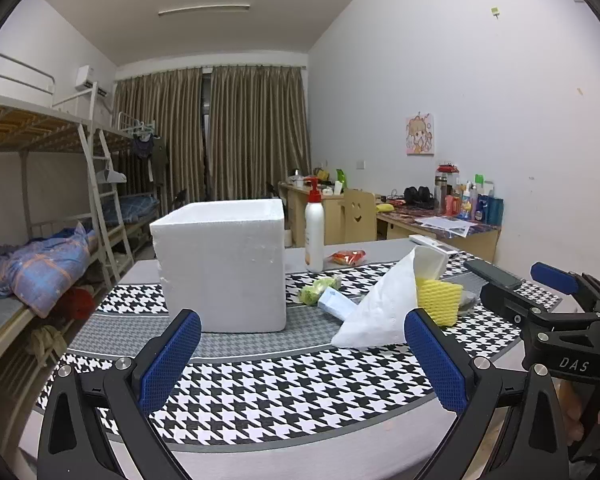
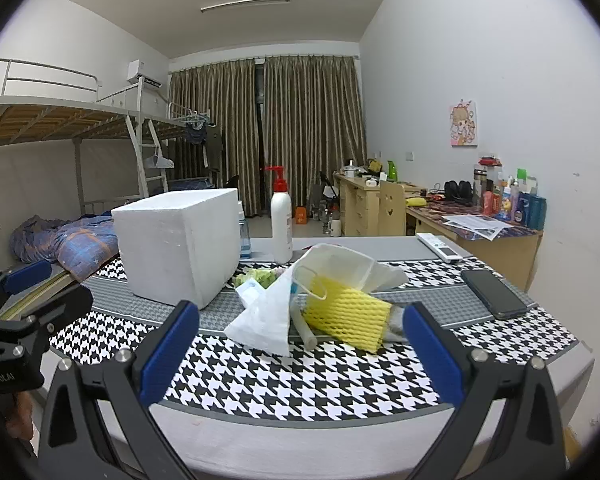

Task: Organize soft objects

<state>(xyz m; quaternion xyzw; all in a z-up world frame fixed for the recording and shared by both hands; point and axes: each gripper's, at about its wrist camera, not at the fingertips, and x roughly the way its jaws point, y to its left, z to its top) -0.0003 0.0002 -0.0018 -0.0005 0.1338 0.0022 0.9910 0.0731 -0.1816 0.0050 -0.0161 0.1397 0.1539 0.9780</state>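
Left hand-held gripper (image 1: 302,354): blue-padded jaws spread wide, nothing between them, poised over the near edge of the table (image 1: 260,456). Right hand-held gripper (image 2: 300,354): jaws likewise wide apart and empty, above the same houndstooth cloth (image 2: 300,380).

Soft things, heaped on the cloth just beyond the right hand-held gripper and to the right of the left one:
- white tissue (image 2: 264,320), crumpled, at the near left of the heap;
- yellow foam net (image 2: 350,312), lying beside the tissue;
- white face mask (image 2: 340,260), resting on top of the net;
- green bundle (image 2: 260,276), behind the heap, near the box.

White foam box (image 1: 220,264): upright, left of the heap, directly ahead of the left hand-held gripper.

Pump bottle (image 2: 282,224), white with a red top: standing behind the heap.

Seen from the left wrist only: a red packet (image 1: 346,257) beside the bottle, and the right hand-held gripper from the side at the frame's right edge.

Seen from the right wrist only: the whole black phone (image 2: 494,294) at the right of the cloth, a white remote (image 2: 438,246) further back, and the left hand-held gripper at the left edge.
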